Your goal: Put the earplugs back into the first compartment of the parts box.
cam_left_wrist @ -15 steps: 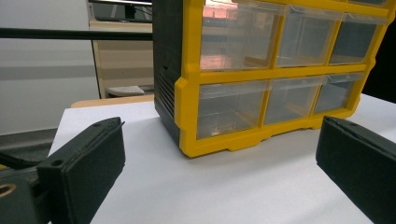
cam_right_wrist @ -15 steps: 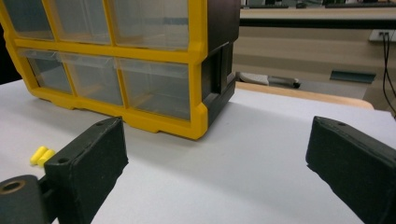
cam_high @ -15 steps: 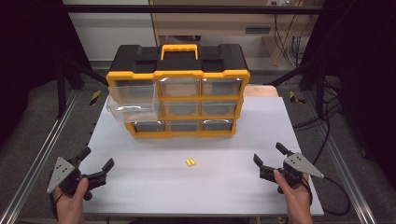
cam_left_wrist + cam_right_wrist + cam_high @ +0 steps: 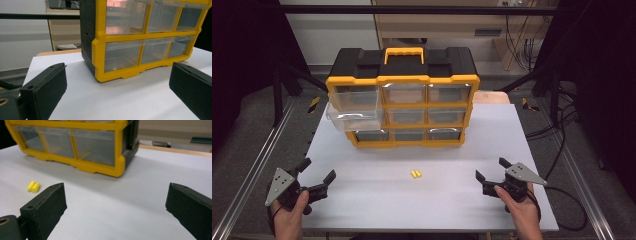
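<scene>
A yellow and black drawer organiser (image 4: pixel 432 64) with clear drawers stands at the back middle of the white table (image 4: pixel 412 212). Its left middle drawer (image 4: pixel 353 118) is pulled out. Two small yellow pieces (image 4: pixel 415 174) lie side by side on the table in front of it. My left gripper (image 4: pixel 317 170) is held at the front left, open and empty, facing the organiser (image 4: pixel 100 50). My right gripper (image 4: pixel 492 169) is at the front right, open and empty. In the right gripper view the yellow pieces (image 4: pixel 33 186) lie ahead to the left of the gripper (image 4: pixel 116 186).
Metal rails run along both sides of the table, and cables trail on the floor at the right. A wooden surface shows behind the organiser. Bare tabletop stretches between the two grippers.
My right gripper has shifted a little to the left, nearer the yellow pieces. The left gripper, the organiser and the pieces have stayed in place.
</scene>
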